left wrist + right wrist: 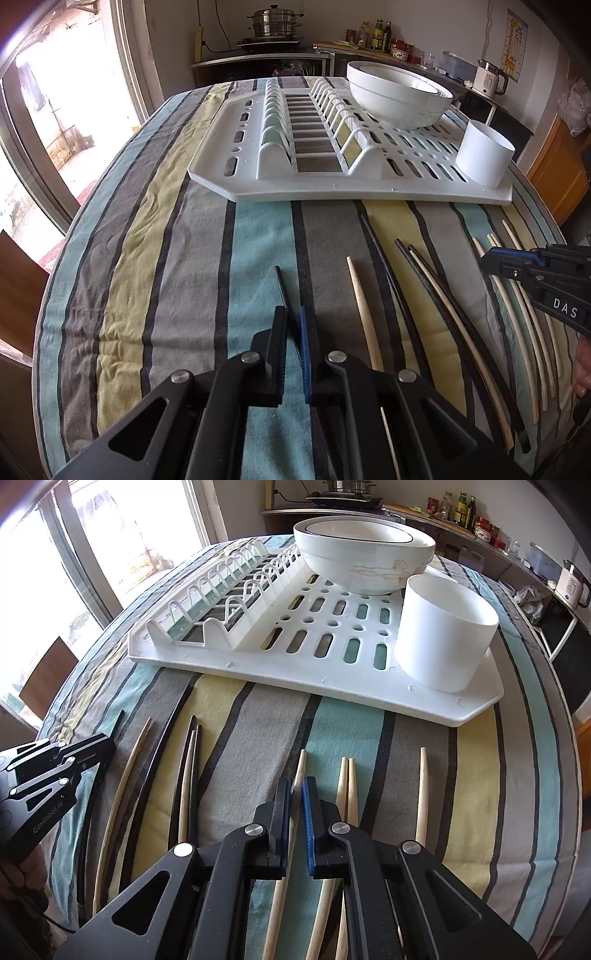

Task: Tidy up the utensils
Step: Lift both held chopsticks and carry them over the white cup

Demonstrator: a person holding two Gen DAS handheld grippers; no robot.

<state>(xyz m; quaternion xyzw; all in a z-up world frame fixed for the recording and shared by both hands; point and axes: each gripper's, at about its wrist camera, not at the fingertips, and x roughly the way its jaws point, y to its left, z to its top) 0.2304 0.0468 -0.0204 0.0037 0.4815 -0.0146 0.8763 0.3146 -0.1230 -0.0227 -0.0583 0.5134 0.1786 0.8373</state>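
A: State of the left gripper (294,314)?
B: Clenched on a black chopstick (280,282), whose tip projected just ahead of the fingertips.
A: And the right gripper (296,788)?
B: Clamped on a pale wooden chopstick (301,764); further pale chopsticks (349,779) lay just right of its fingers, dark ones (194,746) to its left.
A: Location of the holder?
B: The white cup (443,642) stood ahead and right of the right gripper, on the drying rack (332,675).

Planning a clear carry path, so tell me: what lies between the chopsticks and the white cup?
Only bare striped tablecloth and the rack's front rim separate the chopsticks from the white cup, clearest in the right wrist view.
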